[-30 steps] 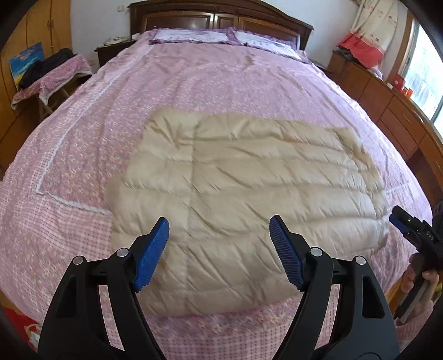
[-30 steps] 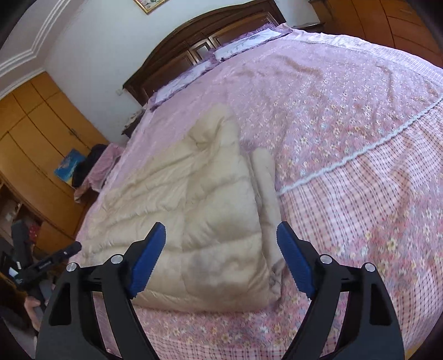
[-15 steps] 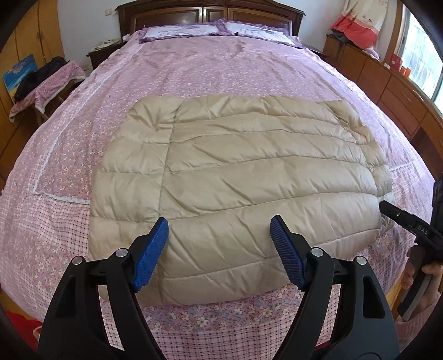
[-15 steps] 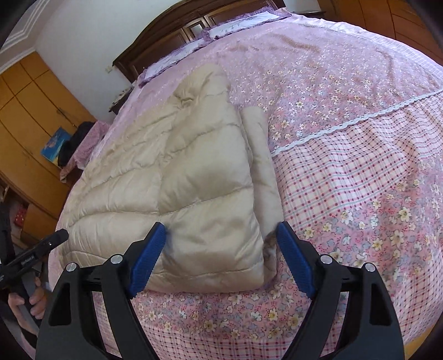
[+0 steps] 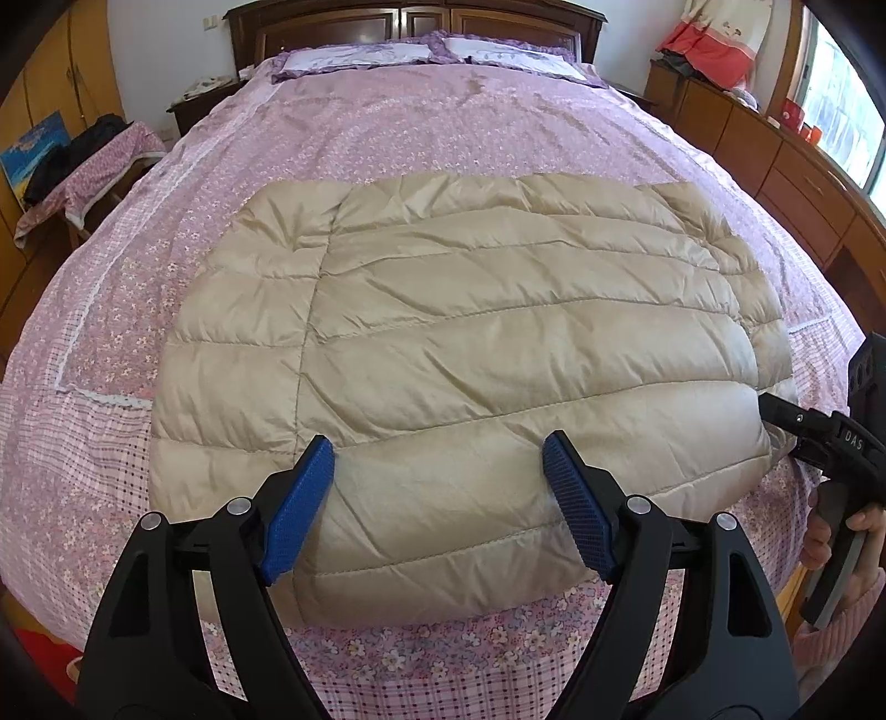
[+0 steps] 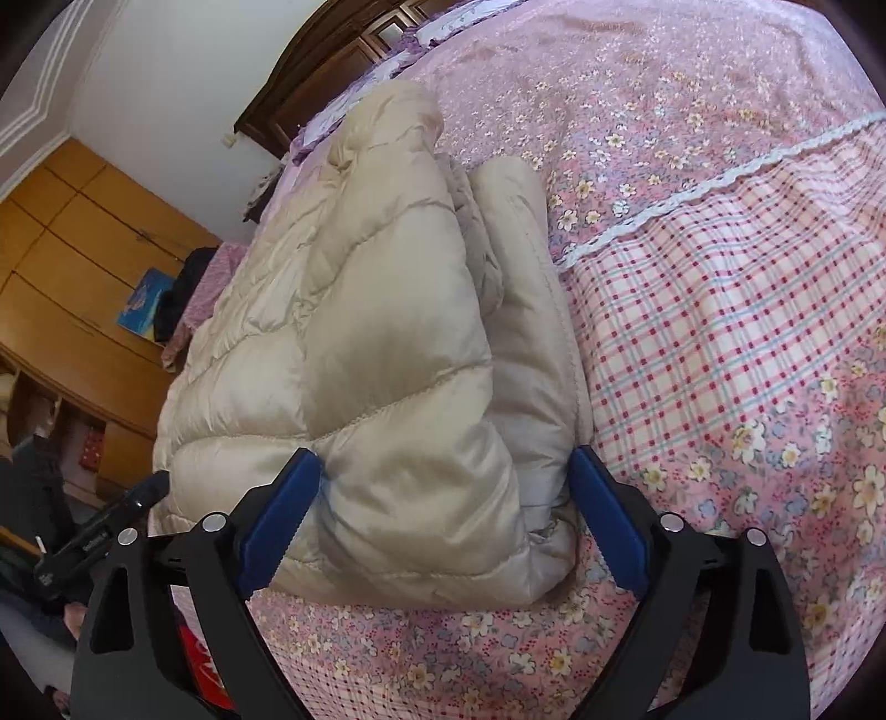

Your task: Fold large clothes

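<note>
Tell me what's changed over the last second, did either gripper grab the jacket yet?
No grab yet. Both grippers moved in toward the beige down jacket: the left gripper over its near edge, the right gripper straddling the folded right end. Both stayed open. The jacket kept its place and shape on the pink bedspread.

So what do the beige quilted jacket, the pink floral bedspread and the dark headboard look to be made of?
Beige quilted jacket: likely a thin nylon-type shell over puffy fill, given its slight sheen and stitched, bulging channels. Pink floral bedspread: matte printed woven cloth, probably cotton, with a white lace strip. Dark headboard: glossy brown panelled wood.
</note>
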`<state>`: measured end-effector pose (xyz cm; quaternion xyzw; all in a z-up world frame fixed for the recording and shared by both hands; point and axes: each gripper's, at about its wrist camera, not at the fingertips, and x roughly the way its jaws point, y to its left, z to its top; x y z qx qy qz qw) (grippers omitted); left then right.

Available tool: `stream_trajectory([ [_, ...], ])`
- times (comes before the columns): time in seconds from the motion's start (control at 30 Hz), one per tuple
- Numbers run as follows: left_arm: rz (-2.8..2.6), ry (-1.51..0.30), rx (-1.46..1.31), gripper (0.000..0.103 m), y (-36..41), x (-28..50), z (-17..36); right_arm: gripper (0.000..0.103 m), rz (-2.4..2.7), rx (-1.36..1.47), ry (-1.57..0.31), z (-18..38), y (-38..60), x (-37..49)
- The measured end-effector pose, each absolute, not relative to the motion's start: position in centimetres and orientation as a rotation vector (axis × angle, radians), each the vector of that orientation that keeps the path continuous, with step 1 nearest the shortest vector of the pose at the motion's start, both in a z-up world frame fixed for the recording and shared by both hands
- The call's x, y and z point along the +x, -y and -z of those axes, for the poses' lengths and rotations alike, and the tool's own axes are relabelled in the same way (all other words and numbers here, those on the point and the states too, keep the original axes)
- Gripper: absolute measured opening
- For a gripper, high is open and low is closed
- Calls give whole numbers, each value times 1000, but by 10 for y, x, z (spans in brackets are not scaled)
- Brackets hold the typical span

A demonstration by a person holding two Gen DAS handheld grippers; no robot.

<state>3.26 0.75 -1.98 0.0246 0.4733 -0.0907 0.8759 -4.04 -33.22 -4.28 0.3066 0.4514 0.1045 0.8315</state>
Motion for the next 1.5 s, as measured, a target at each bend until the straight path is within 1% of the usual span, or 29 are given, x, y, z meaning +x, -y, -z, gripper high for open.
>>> stream_trajectory([
  [0.27, 191, -991, 61, 81, -4, 36, 28, 90, -244, 694, -928, 44, 322, -30],
  [0.33, 185, -993, 71, 81, -2, 36, 31, 84, -258, 717, -917, 45, 320, -29],
  [0.4, 183, -996, 83, 81, 0, 37, 33, 75, -278, 756, -909, 45, 321, -29],
  [0.43, 183, -997, 87, 81, 0, 37, 34, 72, -289, 776, -903, 45, 322, -30],
  [0.5, 182, -1001, 90, 81, 0, 38, 35, 61, -318, 841, -877, 44, 327, -35],
  [0.6, 179, -1005, 93, 81, 1, 39, 35, 52, -346, 892, -838, 41, 332, -40],
  [0.67, 186, -1003, 89, 82, 1, 38, 34, 50, -352, 888, -813, 35, 330, -42],
  [0.77, 241, -993, 52, 82, 3, 36, 29, 50, -333, 834, -805, 28, 323, -41],
  [0.83, 236, -991, 79, 82, 6, 36, 30, 50, -313, 822, -810, 28, 321, -39],
  [0.87, 227, -994, 100, 82, 9, 36, 33, 54, -307, 828, -814, 30, 319, -37],
  [0.9, 224, -997, 105, 82, 10, 36, 35, 63, -307, 837, -813, 32, 315, -34],
  [0.97, 218, -1007, 120, 82, 14, 37, 40, 66, -315, 857, -808, 36, 312, -30],
  [1.03, 218, -1015, 151, 82, 17, 37, 43, 63, -304, 840, -799, 37, 309, -28],
  [1.1, 216, -1021, 162, 82, 17, 38, 44, 52, -299, 821, -786, 35, 305, -27],
  [1.2, 216, -1027, 165, 82, 18, 39, 45, 43, -302, 791, -764, 26, 305, -29],
  [1.3, 214, -1028, 171, 82, 18, 39, 47, 38, -308, 761, -747, 18, 306, -34],
  [1.5, 213, -1035, 182, 82, 19, 39, 50, 37, -334, 710, -719, -2, 300, -36],
])
